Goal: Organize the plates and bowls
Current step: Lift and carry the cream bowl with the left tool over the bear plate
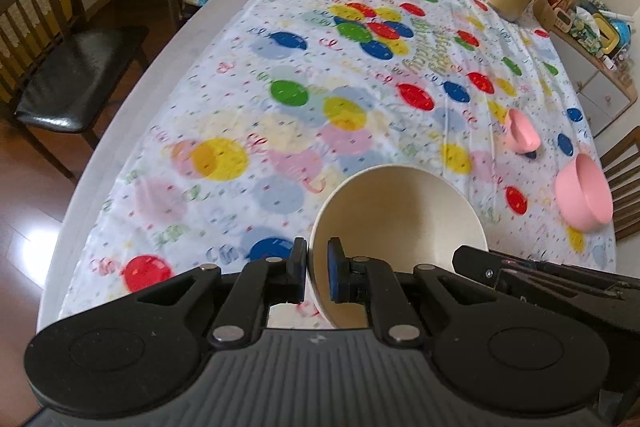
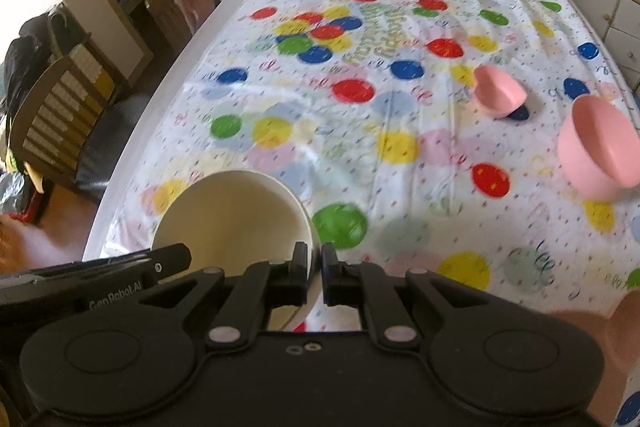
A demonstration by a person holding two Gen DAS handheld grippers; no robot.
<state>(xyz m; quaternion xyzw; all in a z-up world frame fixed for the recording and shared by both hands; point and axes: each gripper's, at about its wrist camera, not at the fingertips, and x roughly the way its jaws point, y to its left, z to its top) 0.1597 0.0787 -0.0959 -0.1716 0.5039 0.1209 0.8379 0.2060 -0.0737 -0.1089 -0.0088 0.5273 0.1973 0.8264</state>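
Both your left gripper (image 1: 317, 273) and right gripper (image 2: 315, 273) pinch the cream bowl's (image 1: 404, 215) rim; uneven pulling risks twisting it loose.

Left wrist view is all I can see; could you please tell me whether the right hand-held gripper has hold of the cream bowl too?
Observer: Yes, the right hand-held gripper is shut on the rim of the cream bowl, with the wall between its pads.
Operator: Which part of the rim, please?
Observer: The near right edge, across from where the left hand-held gripper pinches.
Operator: Is anything beside that grip?
Observer: A green dot on the tablecloth lies just right of the bowl.
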